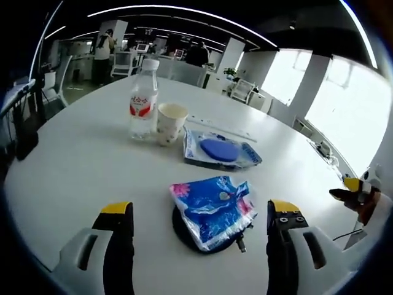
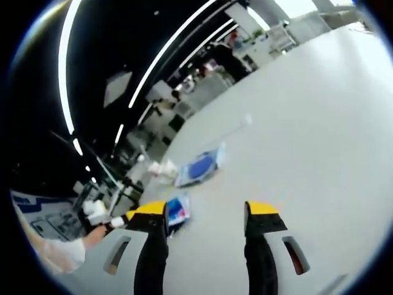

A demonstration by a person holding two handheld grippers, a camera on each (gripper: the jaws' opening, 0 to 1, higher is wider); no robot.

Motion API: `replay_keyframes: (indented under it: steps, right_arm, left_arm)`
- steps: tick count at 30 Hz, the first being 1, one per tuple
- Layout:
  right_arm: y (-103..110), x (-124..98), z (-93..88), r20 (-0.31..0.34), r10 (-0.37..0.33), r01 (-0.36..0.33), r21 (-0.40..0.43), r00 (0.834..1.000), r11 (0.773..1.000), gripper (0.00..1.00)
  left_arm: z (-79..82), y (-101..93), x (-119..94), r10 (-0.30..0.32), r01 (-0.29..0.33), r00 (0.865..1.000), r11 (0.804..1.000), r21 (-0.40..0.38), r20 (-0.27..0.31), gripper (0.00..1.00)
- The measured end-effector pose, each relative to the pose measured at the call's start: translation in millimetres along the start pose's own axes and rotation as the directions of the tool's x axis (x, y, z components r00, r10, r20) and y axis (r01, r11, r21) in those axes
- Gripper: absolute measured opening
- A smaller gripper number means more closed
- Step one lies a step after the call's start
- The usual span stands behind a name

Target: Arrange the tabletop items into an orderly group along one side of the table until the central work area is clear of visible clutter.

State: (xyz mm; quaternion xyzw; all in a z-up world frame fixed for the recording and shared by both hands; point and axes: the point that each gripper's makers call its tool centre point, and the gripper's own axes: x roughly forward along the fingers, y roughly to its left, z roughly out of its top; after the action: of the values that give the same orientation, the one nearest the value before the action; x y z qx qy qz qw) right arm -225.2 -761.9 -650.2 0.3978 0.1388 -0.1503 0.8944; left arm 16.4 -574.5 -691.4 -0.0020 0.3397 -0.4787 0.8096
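Note:
On the white round table (image 1: 80,166), a blue and pink packet (image 1: 212,206) lies on a black round disc (image 1: 184,232), right in front of my left gripper (image 1: 201,215), which stands open around it without touching. Behind it lies a clear pouch with a blue round pad (image 1: 219,149), then a paper cup (image 1: 171,123) beside a water bottle (image 1: 143,98). My right gripper (image 2: 206,215) hangs open over bare table, tilted. Its view shows the packet (image 2: 178,210), the pouch (image 2: 198,167) and the cup (image 2: 163,167). The right gripper's tip (image 1: 358,190) appears at the right edge.
A thin white strip (image 1: 221,129) lies behind the pouch. Office chairs (image 1: 55,80), desks and standing people (image 1: 103,52) fill the room beyond the table. The left gripper and the hand holding it (image 2: 92,216) appear at the left of the right gripper view.

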Motion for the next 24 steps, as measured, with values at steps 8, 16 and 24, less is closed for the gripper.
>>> replay_keyframes:
  steps: [8,16,24]
  right_arm:
    - [13.7,17.3,2.7,-0.036,0.032,-0.034,-0.071,0.999,0.997,0.47]
    - [24.2,38.7,-1.0,-0.091,0.052,-0.061,-0.091,0.994,0.994,0.45]
    - [30.4,51.1,-4.8,-0.125,0.069,-0.081,-0.098,0.99,0.992,0.44]
  left_arm:
    - [-16.3,-4.4,-10.2,0.001,-0.001,1.0,0.999,-0.032,0.005,0.88]
    - [-27.3,3.7,-13.6,0.021,-0.021,1.0,0.997,-0.068,-0.006,0.84]
    - [-26.0,6.8,-10.6,0.028,-0.029,1.0,0.998,-0.064,-0.013,0.82]
